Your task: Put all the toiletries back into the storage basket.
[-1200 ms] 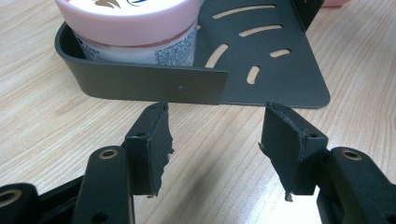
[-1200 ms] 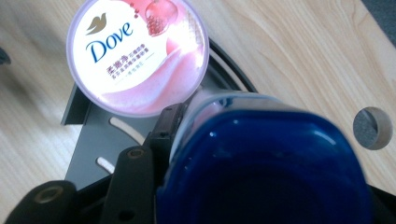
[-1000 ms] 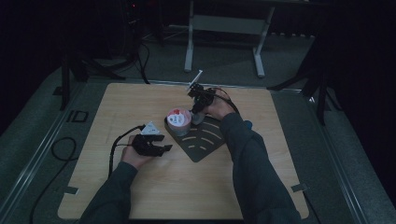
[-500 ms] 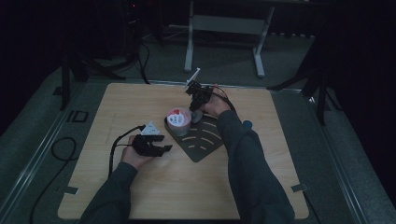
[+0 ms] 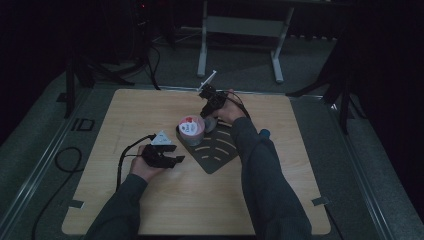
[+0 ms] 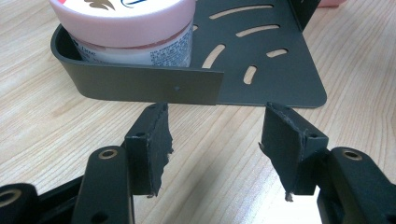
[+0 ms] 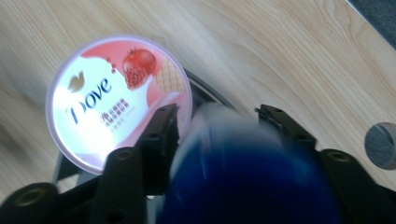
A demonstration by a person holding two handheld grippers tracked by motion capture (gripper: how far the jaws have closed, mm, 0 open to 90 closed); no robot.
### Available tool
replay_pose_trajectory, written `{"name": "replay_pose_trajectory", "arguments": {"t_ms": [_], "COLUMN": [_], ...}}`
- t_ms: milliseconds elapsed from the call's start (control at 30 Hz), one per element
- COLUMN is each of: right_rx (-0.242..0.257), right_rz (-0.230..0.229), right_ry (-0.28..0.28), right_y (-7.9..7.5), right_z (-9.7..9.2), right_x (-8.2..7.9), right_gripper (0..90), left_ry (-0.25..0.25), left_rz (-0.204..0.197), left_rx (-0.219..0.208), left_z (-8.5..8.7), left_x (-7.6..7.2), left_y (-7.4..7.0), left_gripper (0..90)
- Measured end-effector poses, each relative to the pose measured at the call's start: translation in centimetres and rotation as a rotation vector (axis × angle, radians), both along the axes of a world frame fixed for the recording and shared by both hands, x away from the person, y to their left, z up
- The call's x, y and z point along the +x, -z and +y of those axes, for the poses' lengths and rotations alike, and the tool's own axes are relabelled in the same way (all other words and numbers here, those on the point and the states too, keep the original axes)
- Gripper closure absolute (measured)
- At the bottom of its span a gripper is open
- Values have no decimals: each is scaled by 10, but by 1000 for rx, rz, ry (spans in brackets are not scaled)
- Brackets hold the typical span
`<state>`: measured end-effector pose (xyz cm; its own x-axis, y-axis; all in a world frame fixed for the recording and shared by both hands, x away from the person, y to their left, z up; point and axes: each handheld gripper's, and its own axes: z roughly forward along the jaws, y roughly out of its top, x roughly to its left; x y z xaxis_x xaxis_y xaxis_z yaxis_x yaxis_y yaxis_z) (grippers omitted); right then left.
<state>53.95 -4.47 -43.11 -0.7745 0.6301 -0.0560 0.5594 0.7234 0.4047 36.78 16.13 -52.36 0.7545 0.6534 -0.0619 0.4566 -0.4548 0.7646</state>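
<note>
A dark slotted corner tray [image 5: 220, 155] lies mid-table with a pink-lidded Dove jar [image 5: 191, 127] in its rounded corner. My right gripper [image 5: 207, 116] points down just right of the jar [image 7: 116, 100], over the tray rim [image 7: 205, 91]. Its jaws have just been opening, and a blurred blue container [image 7: 243, 177] sits between them, seemingly slipping free. My left gripper [image 5: 175, 159] rests on the table at the tray's near-left side. It [image 6: 215, 140] stands open and empty, facing the tray wall [image 6: 140, 86] below the jar [image 6: 126, 23].
A small grey disc [image 7: 380, 144] lies on the wood to the right of the tray. A small blue object [image 5: 264, 133] shows beside the right forearm. A cable [image 5: 125, 155] trails from the left gripper. Dark floor and stands surround the table.
The right gripper has shifted slightly over the tray's back corner. The left gripper and the jar have stayed put.
</note>
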Motion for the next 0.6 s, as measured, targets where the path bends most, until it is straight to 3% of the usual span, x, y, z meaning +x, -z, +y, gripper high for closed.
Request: {"name": "replay_pose_trajectory", "arguments": {"t_ms": [100, 200, 600], "right_rx": [-20, -32, -119], "right_rz": [-19, -58, -34], "right_ry": [5, 7, -57], "right_y": [1, 1, -3], "right_z": [3, 7, 16], "right_x": [0, -1, -1], "right_gripper": [450, 506, 549], "left_ry": [-3, -3, -45], "left_rz": [0, 0, -2], "left_rx": [-4, -3, -41], "left_z": [1, 2, 11], "left_x": [0, 0, -1], "left_y": [0, 0, 1], "left_gripper": [419, 419, 420]}}
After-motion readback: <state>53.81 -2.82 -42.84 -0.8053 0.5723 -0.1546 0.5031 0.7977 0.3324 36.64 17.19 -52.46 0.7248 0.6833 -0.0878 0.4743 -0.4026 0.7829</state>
